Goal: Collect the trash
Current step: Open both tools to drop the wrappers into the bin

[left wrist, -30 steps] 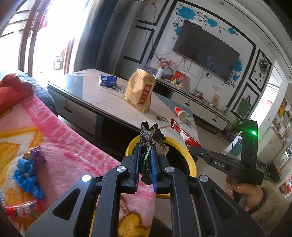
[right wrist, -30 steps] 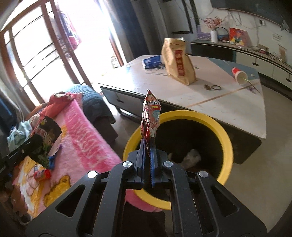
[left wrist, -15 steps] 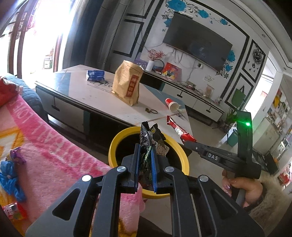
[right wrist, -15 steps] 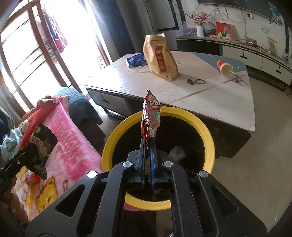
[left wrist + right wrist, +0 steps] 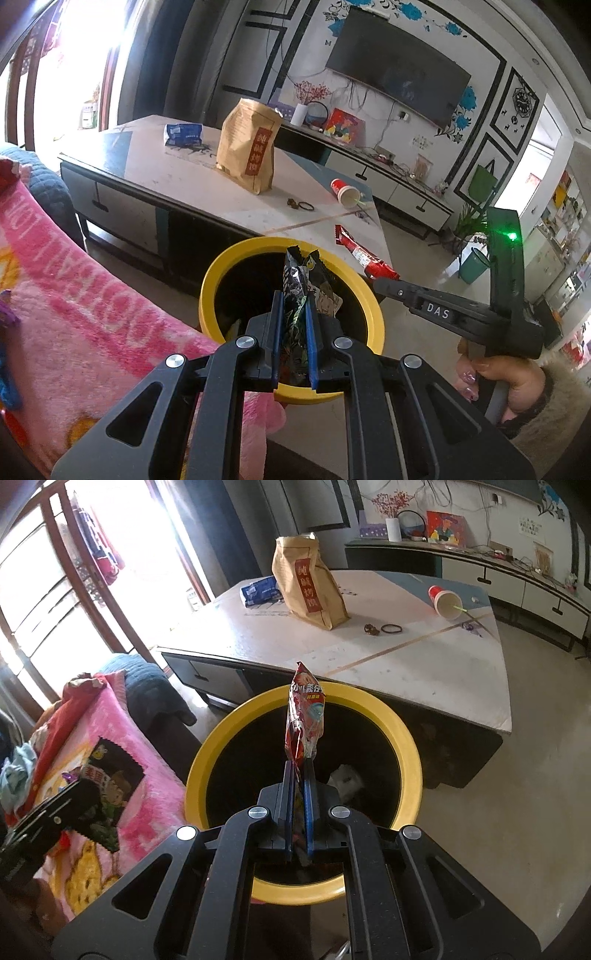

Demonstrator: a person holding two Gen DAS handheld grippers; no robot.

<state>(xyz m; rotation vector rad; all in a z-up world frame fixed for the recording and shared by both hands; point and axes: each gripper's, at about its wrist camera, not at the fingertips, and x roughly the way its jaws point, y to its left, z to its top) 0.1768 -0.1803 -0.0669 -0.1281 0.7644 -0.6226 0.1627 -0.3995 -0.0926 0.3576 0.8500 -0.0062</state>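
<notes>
Left claw [image 5: 294, 314] pinches a dark, crumpled snack wrapper [image 5: 303, 280] between its blue-edged fingers, the wrapper's long axis standing upright and its torn end pointing up over the mouth of the yellow-rimmed trash bin [image 5: 212, 280]. Seen from the right wrist, that wrapper shows a cartoon figure with red characters I cannot read. Right claw [image 5: 299, 775] is pressed together on a red snack packet [image 5: 304, 716], also upright with its narrow end pointing up, hanging above the bin's black interior, where a pale crumpled scrap [image 5: 345, 779] lies at the bottom. White characters run across the red packet. In the left wrist view the right claw's body bears the letters "DAS" and a green light glows on its mast. A pink patterned blanket [image 5: 74, 314] covers the sofa to the left of the bin. Beyond stands the pale bench [image 5: 424, 664], carrying a blue packet [image 5: 258, 590], a brown paper bag [image 5: 306, 583] with a red label of Chinese characters, a black hair tie [image 5: 391, 628] and a tipped red paper cup [image 5: 445, 600]. A television [image 5: 399, 77] hangs on the flower-decorated wall.
</notes>
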